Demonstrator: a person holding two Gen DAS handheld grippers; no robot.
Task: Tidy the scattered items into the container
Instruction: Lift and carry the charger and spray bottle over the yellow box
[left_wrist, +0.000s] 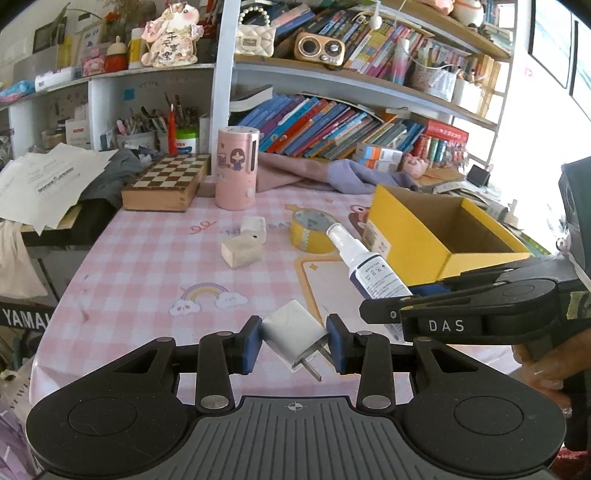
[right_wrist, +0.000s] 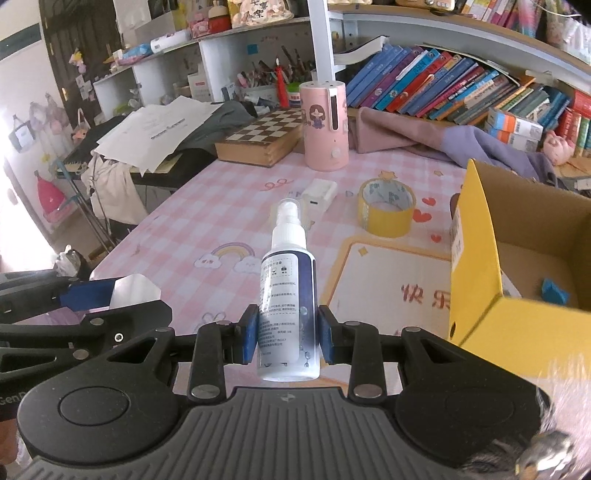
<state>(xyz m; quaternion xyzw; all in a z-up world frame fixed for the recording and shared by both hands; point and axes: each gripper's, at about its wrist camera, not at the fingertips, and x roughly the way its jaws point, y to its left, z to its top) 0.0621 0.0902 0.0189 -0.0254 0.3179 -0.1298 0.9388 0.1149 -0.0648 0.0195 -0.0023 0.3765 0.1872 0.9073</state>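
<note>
Above the pink table (left_wrist: 147, 258), left gripper (left_wrist: 294, 343) clamped on white plug adapter (left_wrist: 291, 328), right gripper (right_wrist: 284, 334) clamped on spray bottle (right_wrist: 286, 291); carry step, next: over yellow box (right_wrist: 476, 258), release; tape roll (right_wrist: 386, 210) remains out

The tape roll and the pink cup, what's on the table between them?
In the left wrist view, a small white block sits between the yellow tape roll and the pink cup, on the checked tablecloth.

White charger (left_wrist: 293, 326); spray bottle (right_wrist: 286, 295); both aloft
</note>
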